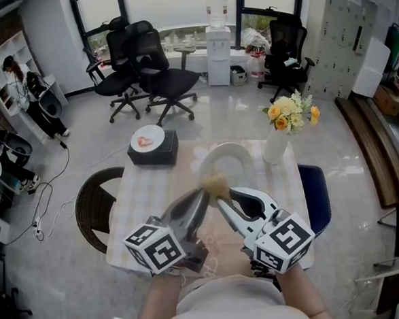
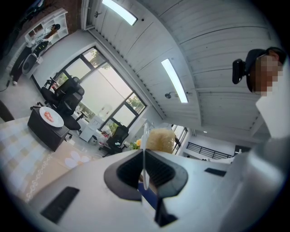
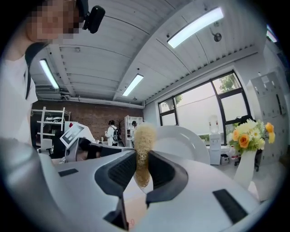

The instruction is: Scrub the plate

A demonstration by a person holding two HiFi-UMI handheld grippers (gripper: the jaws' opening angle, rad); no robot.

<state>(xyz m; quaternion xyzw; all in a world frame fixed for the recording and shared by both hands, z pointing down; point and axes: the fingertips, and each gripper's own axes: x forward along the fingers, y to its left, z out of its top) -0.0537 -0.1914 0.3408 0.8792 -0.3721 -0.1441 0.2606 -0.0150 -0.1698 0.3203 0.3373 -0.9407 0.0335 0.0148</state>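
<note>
The left gripper (image 2: 144,174) is clamped down on the thin rim of a round white ceramic plate (image 2: 145,147). It grips the plate edge-on, so the plate stands up off the counter (image 1: 140,193) with its face turned towards the other tool, probably so that the face is free to be rubbed. The right gripper (image 3: 142,170) is closed on the lower end of a tan fibrous scrubbing pad (image 3: 144,140), and the pad's upper end sticks out past the jaws. That free end lies against the near face of the plate, just right of the left gripper's hold, which looks like mid-scrub. Both grippers meet over the middle of the checked counter. Further out, a white vase of yellow and orange flowers (image 1: 278,143) stands at the far right, and a black box (image 1: 152,152) at the far left.
</note>
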